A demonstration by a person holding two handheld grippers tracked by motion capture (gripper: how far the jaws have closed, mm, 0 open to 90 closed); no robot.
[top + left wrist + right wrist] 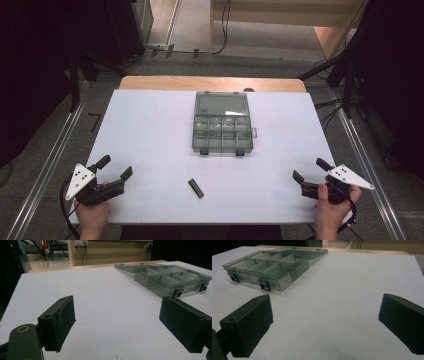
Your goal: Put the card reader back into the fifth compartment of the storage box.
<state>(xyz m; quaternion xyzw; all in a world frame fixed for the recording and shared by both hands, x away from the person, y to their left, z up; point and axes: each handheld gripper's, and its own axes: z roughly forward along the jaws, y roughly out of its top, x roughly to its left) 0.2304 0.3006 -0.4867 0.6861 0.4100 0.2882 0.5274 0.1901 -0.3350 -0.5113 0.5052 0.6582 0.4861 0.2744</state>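
Black and thin, the bar point(196, 188) near the table's point(150, 130) front edge could skid from either open, empty gripper point(115, 168) point(308, 169).

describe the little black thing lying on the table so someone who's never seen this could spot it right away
Start at the white table and find the clear compartment box standing open near its far middle. Come straight toward the person's edge: the small black bar lies there alone, slightly slanted, between the two tools. It is the only loose dark piece on the white surface.
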